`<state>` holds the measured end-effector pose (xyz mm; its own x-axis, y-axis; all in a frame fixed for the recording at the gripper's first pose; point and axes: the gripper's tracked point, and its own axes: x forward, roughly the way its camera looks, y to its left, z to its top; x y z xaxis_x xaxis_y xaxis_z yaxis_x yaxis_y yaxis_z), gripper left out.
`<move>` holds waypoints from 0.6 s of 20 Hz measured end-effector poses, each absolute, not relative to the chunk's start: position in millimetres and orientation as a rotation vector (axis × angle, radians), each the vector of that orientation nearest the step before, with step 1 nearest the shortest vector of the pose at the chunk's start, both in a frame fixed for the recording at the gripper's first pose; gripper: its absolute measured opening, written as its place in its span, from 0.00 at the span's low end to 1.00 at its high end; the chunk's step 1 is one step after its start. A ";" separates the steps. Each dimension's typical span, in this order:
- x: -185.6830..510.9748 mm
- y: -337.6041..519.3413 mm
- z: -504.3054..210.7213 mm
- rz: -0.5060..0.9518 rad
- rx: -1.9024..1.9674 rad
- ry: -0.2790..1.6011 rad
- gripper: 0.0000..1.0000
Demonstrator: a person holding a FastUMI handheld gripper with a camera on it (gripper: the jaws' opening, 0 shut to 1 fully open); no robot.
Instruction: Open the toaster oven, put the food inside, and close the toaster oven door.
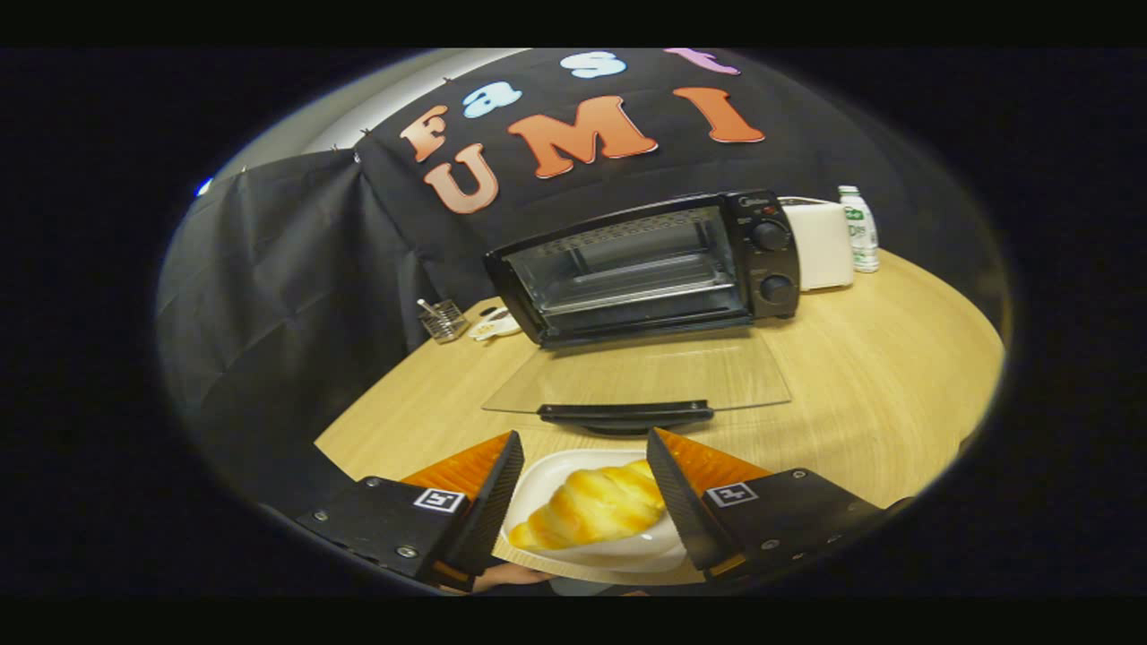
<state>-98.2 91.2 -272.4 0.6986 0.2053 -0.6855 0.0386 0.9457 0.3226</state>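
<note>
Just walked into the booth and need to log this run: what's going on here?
A person is working a hand-held gripper at a wooden table. The toaster oven already stands open, its glass door folded down flat onto the table, and the cavity looks empty. A white plate with a bread roll sits between the fingers, which flank it; whether they press on the plate cannot be told. The food is not yet inside.

Bread [593, 506] on plate [547, 479], before toaster oven [650, 267]
</note>
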 end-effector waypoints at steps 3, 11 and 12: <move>-121.9 86.6 -280.8 -0.011 0.290 0.857 0.96; -138.1 101.3 -294.7 -0.164 0.212 0.922 0.99; -139.1 101.2 -299.0 -0.186 0.195 0.931 0.99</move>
<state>-139.1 101.2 -299.0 0.5833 -0.0744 -0.8088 0.2424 0.9664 0.0859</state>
